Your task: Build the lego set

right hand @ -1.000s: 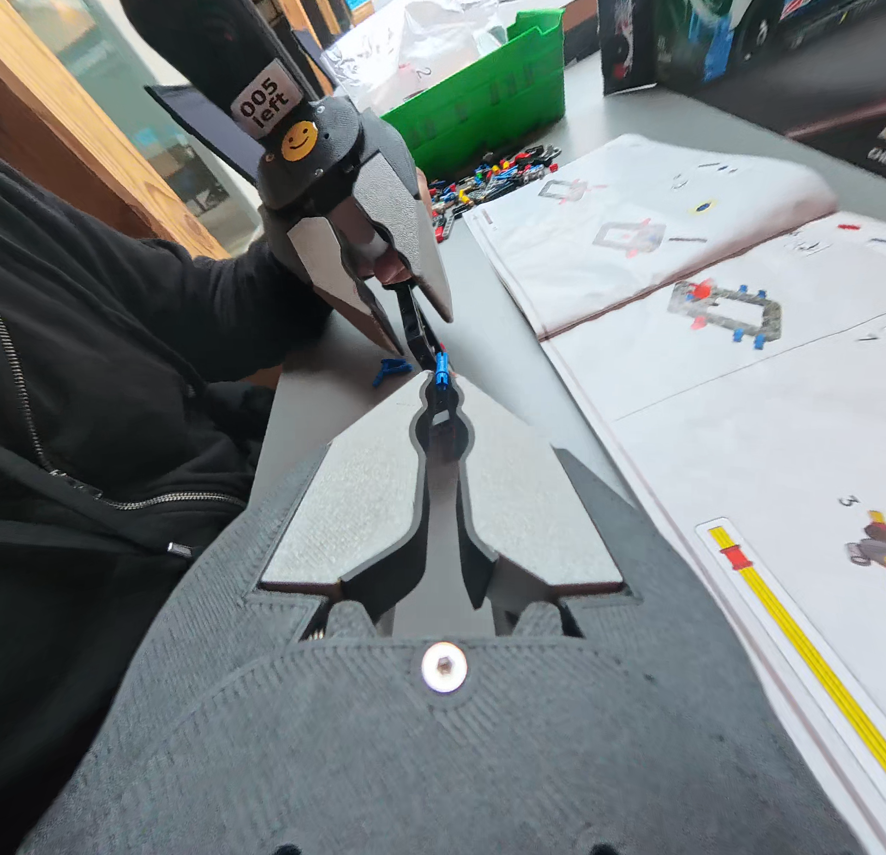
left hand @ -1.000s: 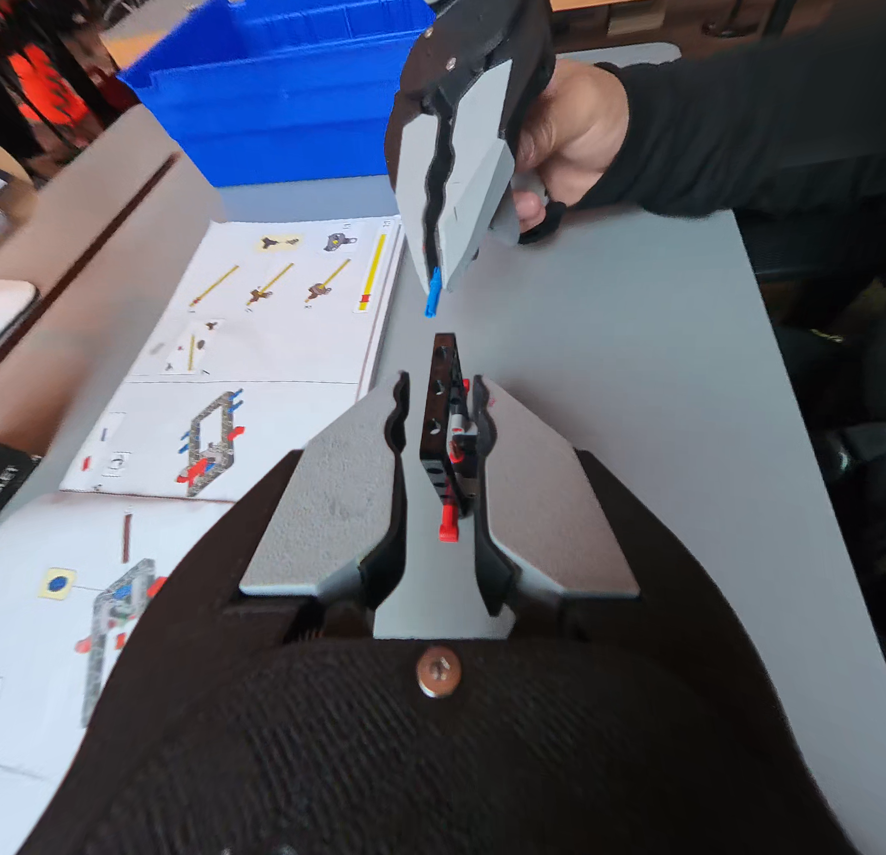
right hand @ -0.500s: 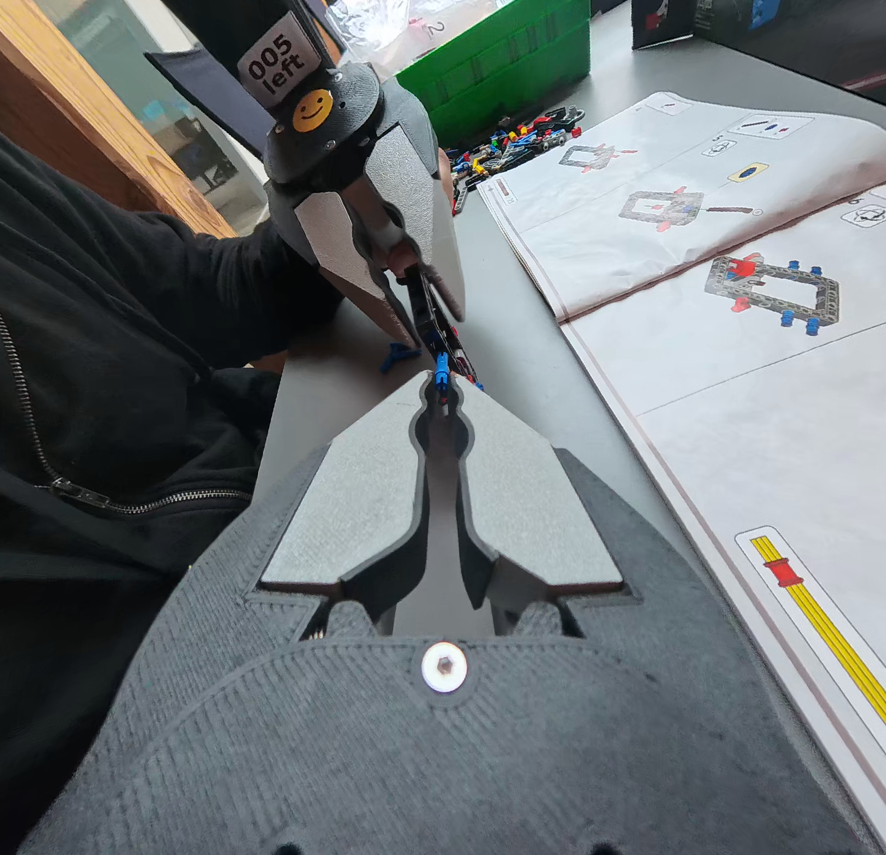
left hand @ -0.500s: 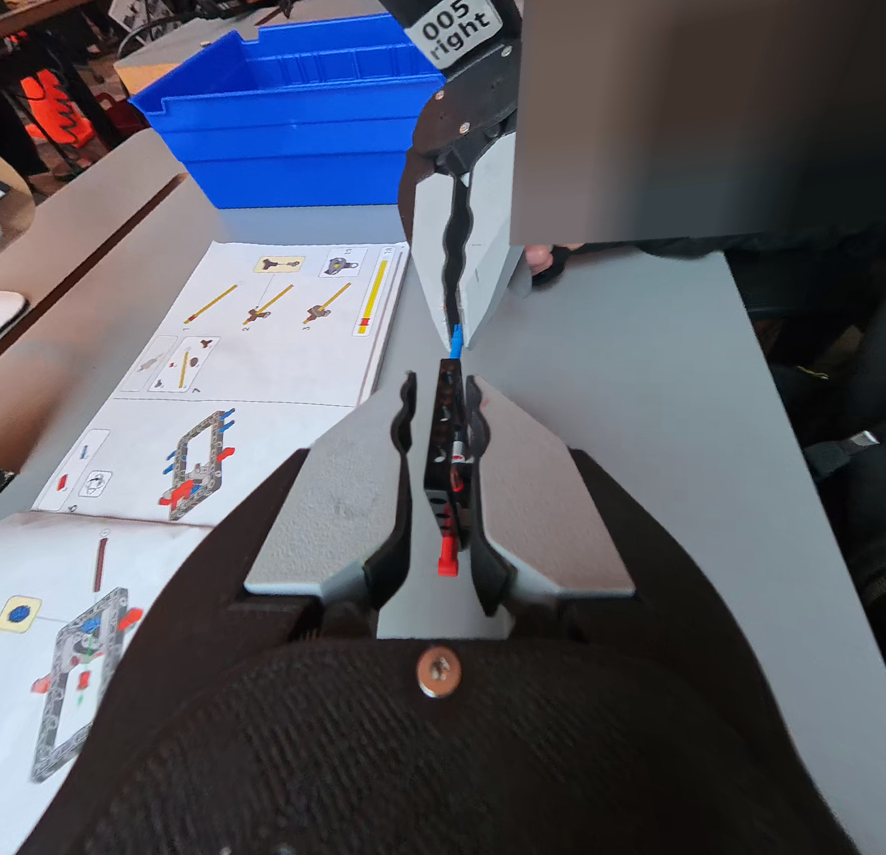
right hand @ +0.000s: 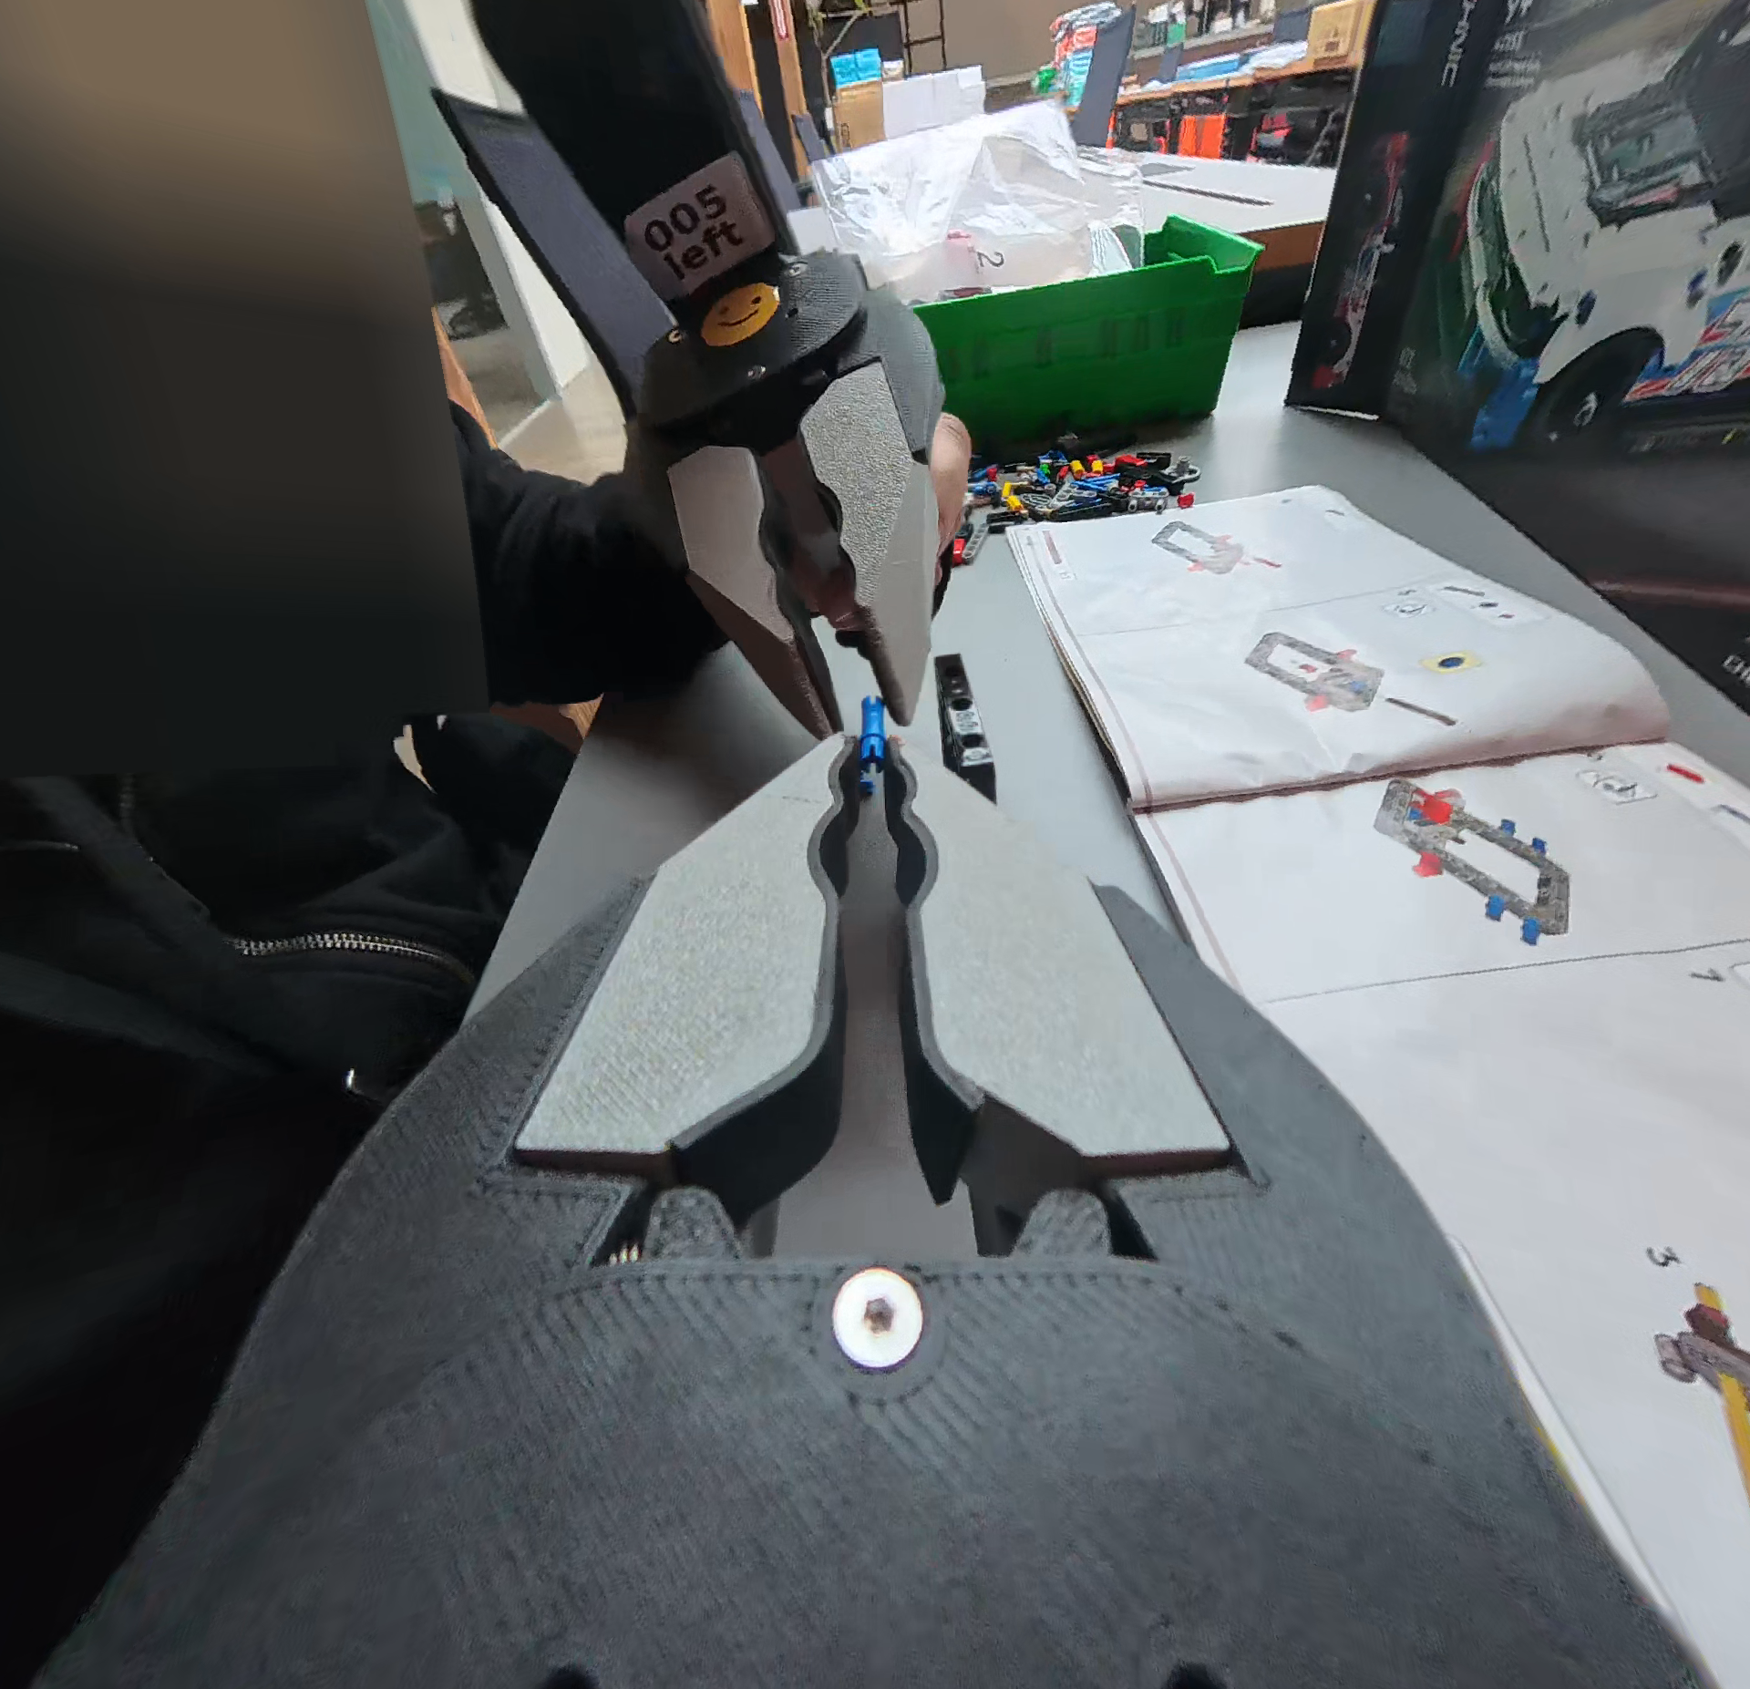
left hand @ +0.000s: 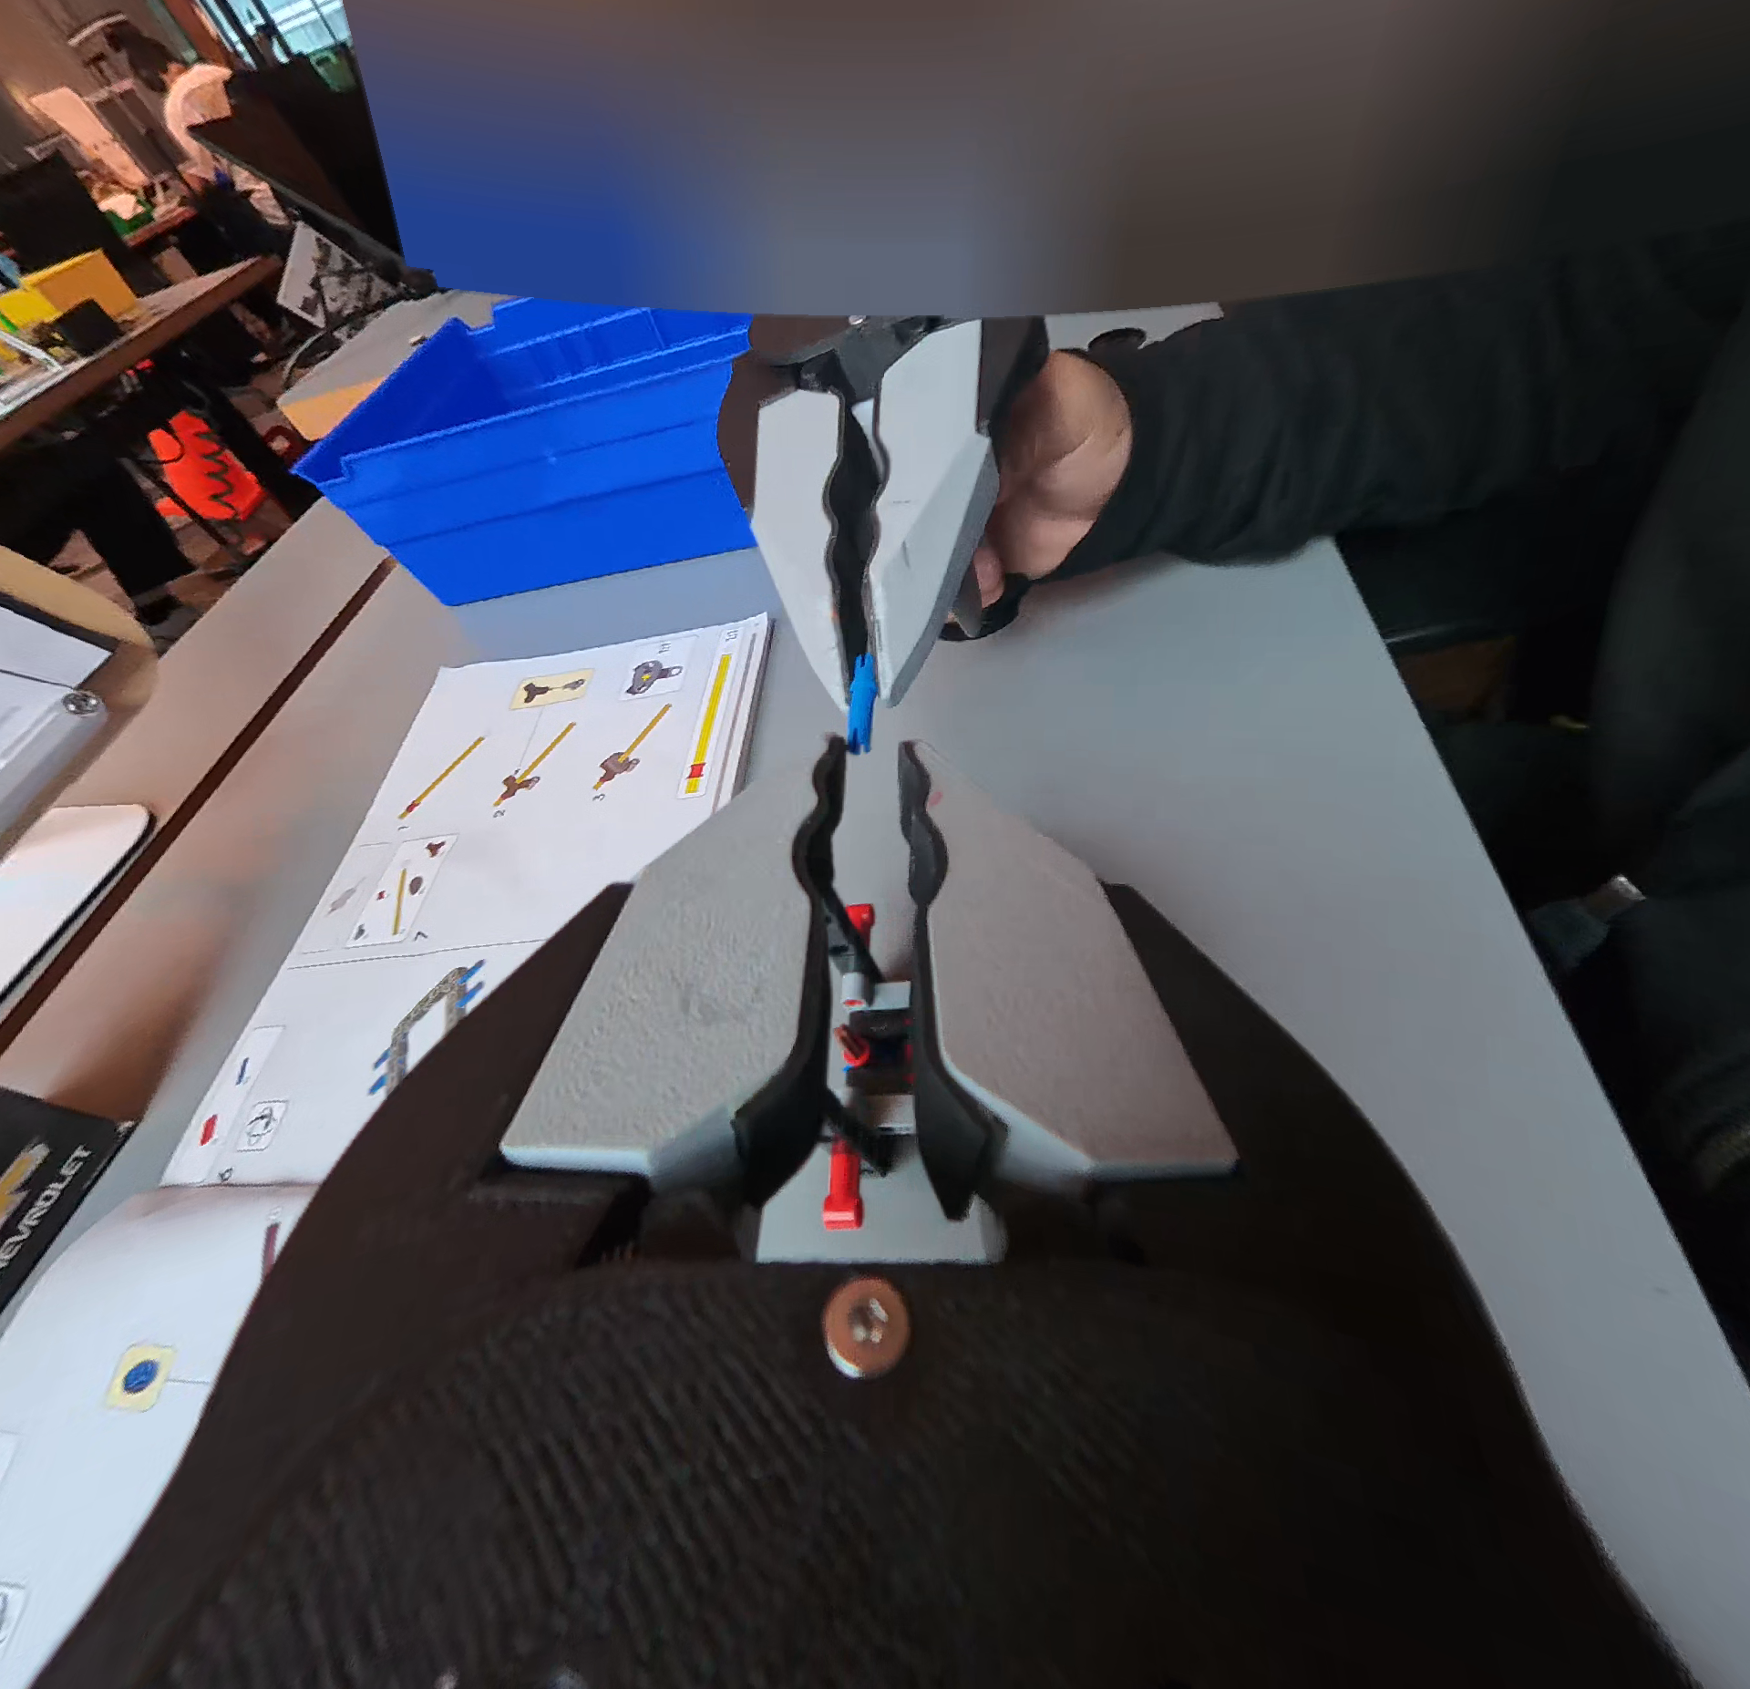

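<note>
My right gripper [right hand: 871, 753] is shut on a small blue pin [right hand: 869, 744], which sticks out past its tips. In the left wrist view the right gripper [left hand: 864, 687] points down at my left gripper [left hand: 869, 746]. The blue pin [left hand: 860, 711] reaches the narrow gap between the left tips. The left jaws stand slightly apart and hold nothing. The black frame assembly [left hand: 866, 1009] with red pins shows through the gap and seems to lie on the table below. In the right wrist view it [right hand: 961, 720] lies just beside the left gripper [right hand: 862, 720].
An open instruction booklet [left hand: 530, 791] [right hand: 1326, 649] lies beside the grippers. A blue bin [left hand: 530, 469] stands behind it. A green bin [right hand: 1080, 346], a pile of loose pieces [right hand: 1070, 488] and the set's box [right hand: 1562, 204] stand farther along the table. The person's sleeves are close by. The tips of both grippers are at nearly the same place.
The frame assembly is no longer clamped in the left gripper and now rests below it. The left jaws have narrowed. The right gripper still holds the blue pin at the left tips.
</note>
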{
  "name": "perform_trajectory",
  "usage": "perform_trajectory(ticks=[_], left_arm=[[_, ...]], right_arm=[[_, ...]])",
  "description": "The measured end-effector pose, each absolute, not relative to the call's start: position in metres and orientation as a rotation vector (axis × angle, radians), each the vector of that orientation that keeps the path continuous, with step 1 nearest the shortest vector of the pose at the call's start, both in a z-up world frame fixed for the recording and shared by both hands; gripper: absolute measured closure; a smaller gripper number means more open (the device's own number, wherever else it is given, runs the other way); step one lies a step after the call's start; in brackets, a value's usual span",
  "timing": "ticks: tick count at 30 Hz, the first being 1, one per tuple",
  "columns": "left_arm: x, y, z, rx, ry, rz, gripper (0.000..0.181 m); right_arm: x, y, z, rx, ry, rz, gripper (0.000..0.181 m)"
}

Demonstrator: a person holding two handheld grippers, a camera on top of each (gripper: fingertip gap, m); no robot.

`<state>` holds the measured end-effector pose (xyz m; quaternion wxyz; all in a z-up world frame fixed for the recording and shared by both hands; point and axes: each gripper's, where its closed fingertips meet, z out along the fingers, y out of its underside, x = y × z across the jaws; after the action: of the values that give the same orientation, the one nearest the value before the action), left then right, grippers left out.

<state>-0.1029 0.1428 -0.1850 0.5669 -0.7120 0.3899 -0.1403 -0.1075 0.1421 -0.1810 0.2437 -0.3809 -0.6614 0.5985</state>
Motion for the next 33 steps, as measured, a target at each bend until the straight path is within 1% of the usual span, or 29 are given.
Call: perform_trajectory(ticks=[7, 22, 33], left_arm=[[-0.099, 0.14, -0.184, -1.662, 0.922, -0.354, 0.178], [-0.095, 0.134, -0.17, -1.602, 0.868, -0.493, 0.179], [-0.095, 0.134, -0.165, -1.58, 0.843, -0.493, 0.179]], right_arm=[[-0.105, 0.134, -0.179, -0.931, -1.83, 1.533, 0.18], [-0.102, 0.129, -0.169, -0.846, -1.784, 1.523, 0.18], [-0.103, 0.129, -0.16, -0.828, -1.73, 1.56, 0.179]])
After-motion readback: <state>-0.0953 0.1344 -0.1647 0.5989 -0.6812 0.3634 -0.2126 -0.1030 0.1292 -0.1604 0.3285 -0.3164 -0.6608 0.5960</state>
